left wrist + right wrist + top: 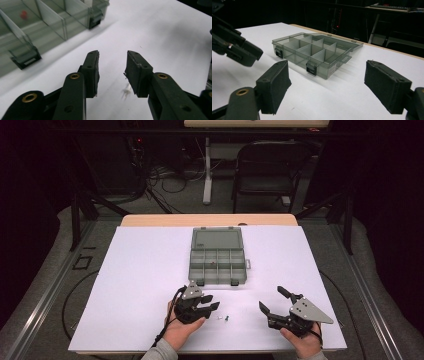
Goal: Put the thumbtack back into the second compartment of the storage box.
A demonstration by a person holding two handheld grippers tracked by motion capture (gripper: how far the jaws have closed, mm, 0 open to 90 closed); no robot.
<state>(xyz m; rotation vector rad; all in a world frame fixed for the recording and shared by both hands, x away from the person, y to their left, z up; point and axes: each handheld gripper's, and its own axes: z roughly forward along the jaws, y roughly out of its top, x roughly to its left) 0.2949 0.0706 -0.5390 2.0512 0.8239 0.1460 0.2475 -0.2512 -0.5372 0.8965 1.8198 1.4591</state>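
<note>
My left hand-held gripper [112, 67] hangs narrowed, gripping nothing, over the tiny pale screw [126, 92] lying on the white tabletop [140, 270]. Being so small, it could skid away if one pad nudges it first. My right hand-held gripper [327, 87] gapes wide, empty.

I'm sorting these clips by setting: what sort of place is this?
Probably a lab or workshop recording station: a white-covered table in a dark room, tangled cables on the floor behind it, and a folding chair.
</note>
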